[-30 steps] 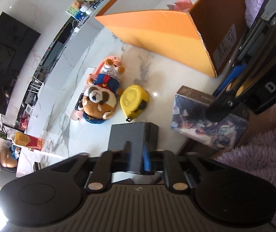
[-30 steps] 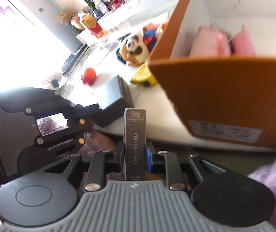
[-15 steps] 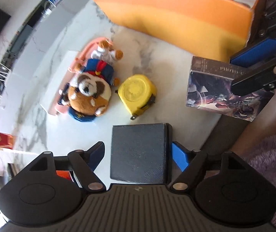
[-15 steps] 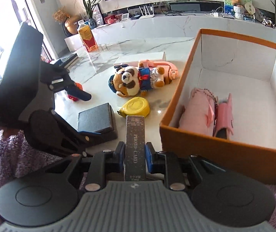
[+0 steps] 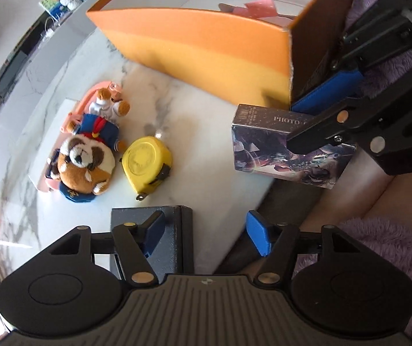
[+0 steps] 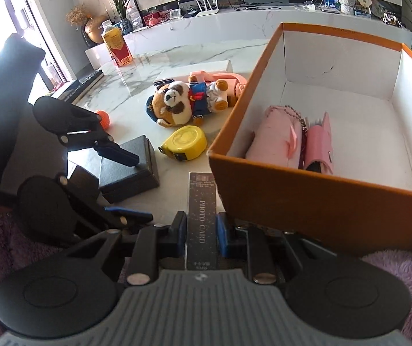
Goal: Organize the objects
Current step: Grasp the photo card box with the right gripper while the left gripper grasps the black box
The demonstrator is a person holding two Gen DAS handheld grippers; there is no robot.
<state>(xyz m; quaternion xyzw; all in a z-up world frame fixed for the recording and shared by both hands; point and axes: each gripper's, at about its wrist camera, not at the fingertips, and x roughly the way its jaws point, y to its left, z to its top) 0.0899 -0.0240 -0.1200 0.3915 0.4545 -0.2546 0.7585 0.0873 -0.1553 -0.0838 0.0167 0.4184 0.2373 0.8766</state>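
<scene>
Since the earlier frame the left tongs (image 5: 204, 232) have spread off the dark box (image 6: 129, 167), left on the worktop (image 5: 206, 121); right tongs (image 6: 198, 232) pinch the photo card box (image 6: 201, 213), likely bound for the orange box (image 6: 321, 201)

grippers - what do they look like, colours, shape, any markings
Both match: the left gripper and right gripper have black linkage arms with silver rivets, blue finger pads, two round black discs at the base and a ribbed grey body bearing a small round logo. No cables show. Fuzzy purple sleeves sit behind them.
</scene>
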